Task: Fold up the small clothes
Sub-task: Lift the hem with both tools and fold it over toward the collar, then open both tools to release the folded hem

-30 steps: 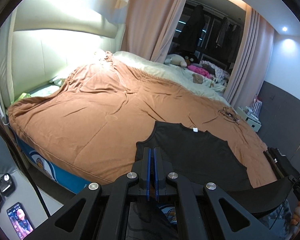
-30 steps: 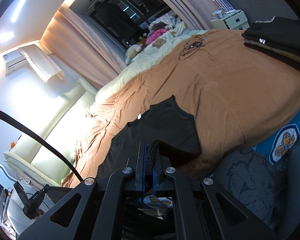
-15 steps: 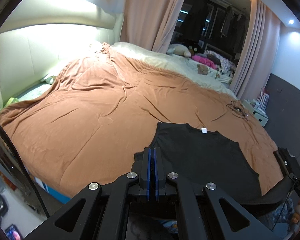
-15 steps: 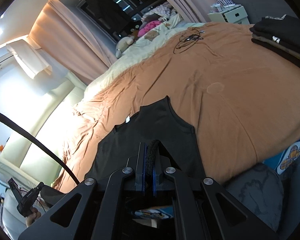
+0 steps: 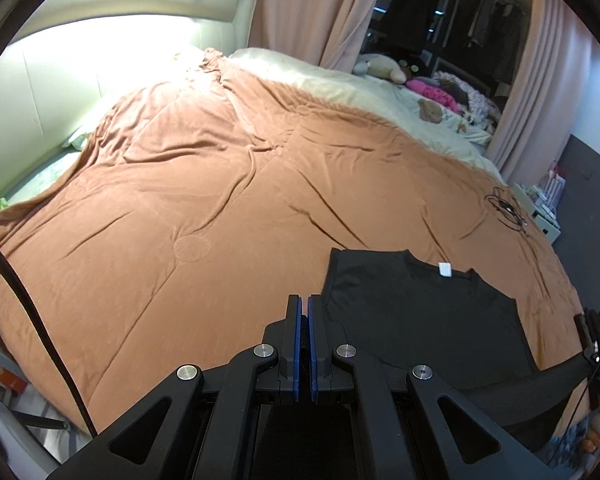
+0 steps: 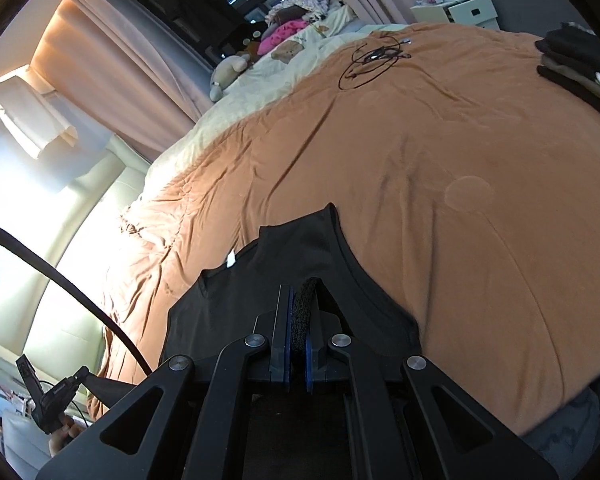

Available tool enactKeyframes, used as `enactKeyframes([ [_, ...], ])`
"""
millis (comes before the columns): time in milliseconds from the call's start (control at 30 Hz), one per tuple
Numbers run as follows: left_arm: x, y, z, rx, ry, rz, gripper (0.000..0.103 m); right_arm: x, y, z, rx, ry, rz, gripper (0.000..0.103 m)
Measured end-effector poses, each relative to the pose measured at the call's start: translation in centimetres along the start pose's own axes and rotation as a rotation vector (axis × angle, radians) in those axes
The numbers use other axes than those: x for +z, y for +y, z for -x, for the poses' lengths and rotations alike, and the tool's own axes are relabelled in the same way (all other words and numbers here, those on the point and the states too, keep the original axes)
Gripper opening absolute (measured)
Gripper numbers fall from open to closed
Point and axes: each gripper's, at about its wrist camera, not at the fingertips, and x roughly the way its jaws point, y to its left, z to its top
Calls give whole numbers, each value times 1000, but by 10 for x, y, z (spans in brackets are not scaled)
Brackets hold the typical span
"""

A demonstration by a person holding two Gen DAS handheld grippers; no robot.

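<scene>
A small black sleeveless top [image 5: 416,304] lies flat on the brown bedspread [image 5: 204,200], neck and white label pointing away from me. It also shows in the right wrist view [image 6: 284,276]. My left gripper [image 5: 303,312] is shut on the top's hem at its left corner. My right gripper [image 6: 298,308] is shut on a bunched piece of the hem at the right corner. The hem stretches between both grippers over the bed's near edge. The right gripper also appears at the right edge of the left wrist view [image 5: 596,336].
A stack of folded dark clothes [image 6: 576,68] sits at the bed's right side. A black cable coil [image 6: 372,60] lies farther back on the bedspread. Soft toys and a cream sheet [image 5: 380,92] lie at the far side. A white nightstand [image 6: 460,10] stands beyond the bed.
Both grippers have moved forward over the bed with the top's hem in them, so more of the top lies spread flat on the bedspread. Both stayed shut.
</scene>
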Motion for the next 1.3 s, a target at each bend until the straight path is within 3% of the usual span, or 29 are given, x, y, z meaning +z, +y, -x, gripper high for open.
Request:
enactKeyframes([
  [533,57,-21,-86,31,35,-43,3,57,8,-76,-77,33,7,1],
  [800,68,-19,-121,64,85,-47,4,74,12,-105,-155,122,20,4],
  [833,68,-16,-123,76,96,-49,5,73,14,-107,-161,142,41,8],
  [900,67,-11,-126,72,127,-34,13,74,19,-108,-174,157,81,37],
  [933,67,-10,-127,69,137,-32,22,76,21,-106,-181,155,93,66],
  [967,64,-9,-126,67,143,-41,26,75,23,-102,-187,140,111,76],
  [1033,61,-12,-124,66,153,-77,46,75,24,-97,-191,135,144,76],
  [1100,54,-17,-124,62,173,-123,56,73,23,-95,-205,150,165,76],
  [1300,28,-24,-136,60,289,-245,58,59,21,-101,-286,245,243,76],
])
